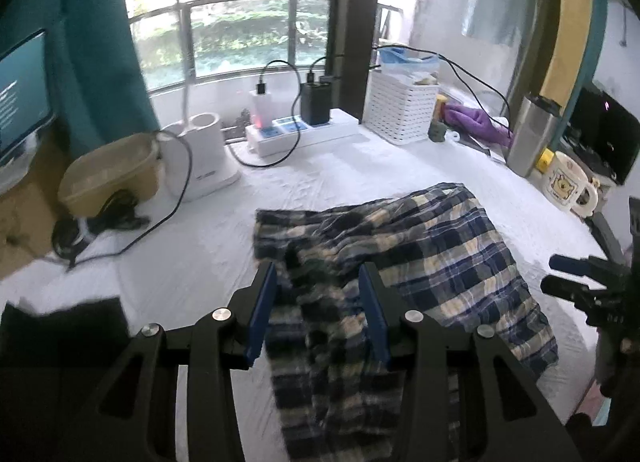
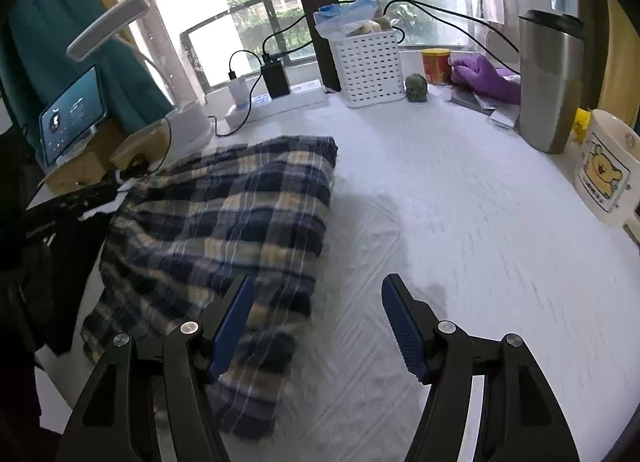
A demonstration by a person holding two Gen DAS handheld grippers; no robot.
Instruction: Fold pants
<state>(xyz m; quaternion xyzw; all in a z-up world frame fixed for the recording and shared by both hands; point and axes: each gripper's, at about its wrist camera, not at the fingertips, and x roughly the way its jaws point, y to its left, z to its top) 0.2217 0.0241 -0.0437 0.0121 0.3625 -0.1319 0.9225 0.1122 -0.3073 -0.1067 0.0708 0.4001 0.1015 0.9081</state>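
The plaid pants [image 1: 420,262] in blue, black and cream lie bunched on the white table cover [image 1: 192,262]. One part hangs over the near edge. My left gripper [image 1: 320,278] is open, its blue pads on either side of a raised fold of the cloth. In the right wrist view the pants [image 2: 224,218] lie at the left. My right gripper [image 2: 318,290] is open and empty above the white cover [image 2: 460,222], just right of the pants' edge. It also shows at the right edge of the left wrist view [image 1: 560,274].
Along the back stand a white slatted basket [image 2: 370,62], a power strip with chargers [image 1: 304,130], a white lamp base [image 1: 204,154] and a tan box [image 1: 112,174]. A steel tumbler [image 2: 550,82], a bear mug [image 2: 608,170] and purple cloth [image 2: 486,80] are at the right.
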